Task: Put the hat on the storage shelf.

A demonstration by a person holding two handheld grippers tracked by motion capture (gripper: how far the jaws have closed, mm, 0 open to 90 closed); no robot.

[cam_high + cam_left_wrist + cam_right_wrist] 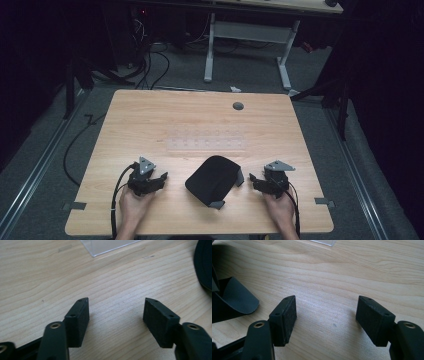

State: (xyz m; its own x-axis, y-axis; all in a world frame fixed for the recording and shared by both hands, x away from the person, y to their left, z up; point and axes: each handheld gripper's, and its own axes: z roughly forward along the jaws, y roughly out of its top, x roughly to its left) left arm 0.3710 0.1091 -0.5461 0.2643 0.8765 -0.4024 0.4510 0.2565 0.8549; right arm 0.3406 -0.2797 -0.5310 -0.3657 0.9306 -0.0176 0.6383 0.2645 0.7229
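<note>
Resting low on the wooden table [150, 115], 1 on each side of a black pouch [212, 180], both tools with jaws spread wide and nothing between the pads: left gripper [159, 179], right gripper [253, 180]. Lying between the 2 tools, the pouch sits to the right of the left gripper, just entering at the right edge of the left gripper view [203, 263], and to the left of the right gripper, where a grey strap end [238, 298] curls just beside the left jaw in the right gripper view. Running on a diagonal, long axis from the far end on the right gripper's side down to the near end toward the person, with grey tabs at the right and near corners. Judging from the gaps, the right gripper [325, 317] looks nearer, nearly at the strap; the left gripper [116, 320] stands a little farther off across bare wood. Beyond both tools, a clear flat tray [206, 142] with rows of small shallow wells, contents too faint to tell.
</note>
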